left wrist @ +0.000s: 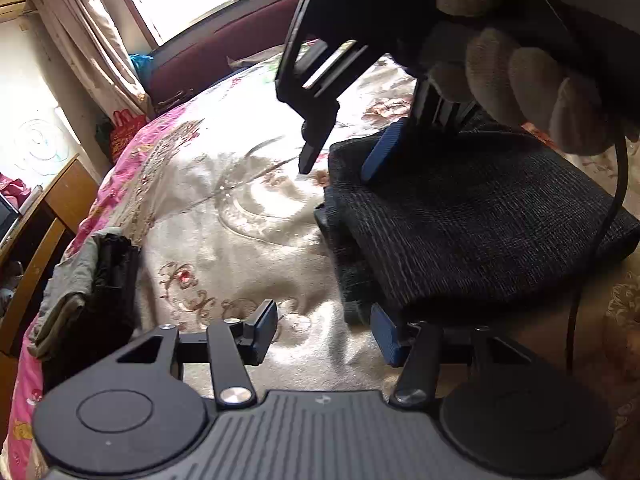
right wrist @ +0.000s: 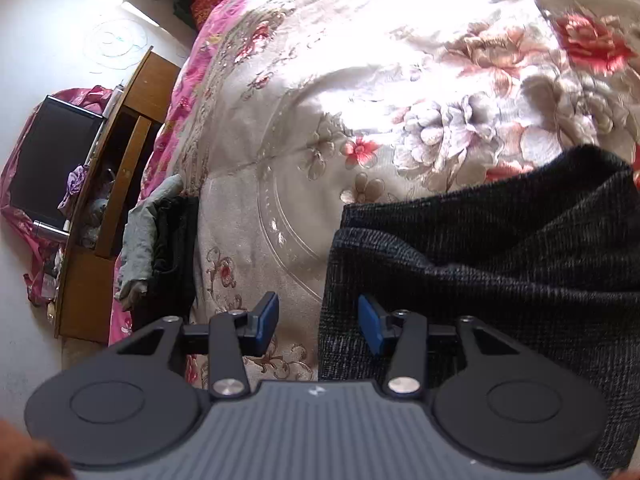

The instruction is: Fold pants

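Folded pants (left wrist: pixel 476 216) on bed (left wrist: pixel 224 208)

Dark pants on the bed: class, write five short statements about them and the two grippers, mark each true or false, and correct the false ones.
1. The dark pants lie folded in a compact stack on the floral bedspread. True.
2. The left gripper is shut on the pants. False: its jaws are open, empty, near the stack's edge.
3. The right gripper is open. True.
4. A second pile of grey and black clothes sits at the bed's edge. True.
5. The pants are spread out flat, full length. False: they are folded into layers.
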`<state>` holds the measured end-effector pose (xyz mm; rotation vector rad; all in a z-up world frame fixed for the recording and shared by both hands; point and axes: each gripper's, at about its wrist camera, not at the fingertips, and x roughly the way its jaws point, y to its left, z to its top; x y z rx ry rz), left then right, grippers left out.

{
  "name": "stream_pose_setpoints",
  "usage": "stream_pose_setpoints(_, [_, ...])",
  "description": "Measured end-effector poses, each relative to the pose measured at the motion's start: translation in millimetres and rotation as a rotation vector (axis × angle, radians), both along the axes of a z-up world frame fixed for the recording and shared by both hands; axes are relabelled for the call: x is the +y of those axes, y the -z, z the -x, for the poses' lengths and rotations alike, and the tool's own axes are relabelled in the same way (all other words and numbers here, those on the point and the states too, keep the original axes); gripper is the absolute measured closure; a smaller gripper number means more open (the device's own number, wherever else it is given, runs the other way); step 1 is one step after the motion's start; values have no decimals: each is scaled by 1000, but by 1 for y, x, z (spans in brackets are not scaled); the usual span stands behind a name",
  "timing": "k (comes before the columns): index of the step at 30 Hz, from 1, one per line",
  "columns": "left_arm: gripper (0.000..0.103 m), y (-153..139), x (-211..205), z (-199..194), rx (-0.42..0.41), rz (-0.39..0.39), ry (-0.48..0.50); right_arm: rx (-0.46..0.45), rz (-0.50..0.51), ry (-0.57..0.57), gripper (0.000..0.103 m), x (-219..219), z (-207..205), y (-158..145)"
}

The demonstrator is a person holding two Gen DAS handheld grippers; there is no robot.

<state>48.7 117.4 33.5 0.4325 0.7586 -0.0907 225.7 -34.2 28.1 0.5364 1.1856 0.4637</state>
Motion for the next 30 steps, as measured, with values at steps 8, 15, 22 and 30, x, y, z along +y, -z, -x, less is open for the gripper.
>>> stream_pose_setpoints(8, [36,-29,-11,-15,-94,54,53,-112,180,-196,67,-38,-5,7])
stream_pose_setpoints(15, [33,29,-26,-74,17,42,141,-92,117,-185,80,-48,-31,31])
stream_pose_setpoints(22, [32,14,-25,-77,16,-1,117,-245,326,-242,83,-59,-17,31])
stream_pose_setpoints(30, [30,5,-20,-87,-16,74,46,-333,219,-113,74,-88,8,13])
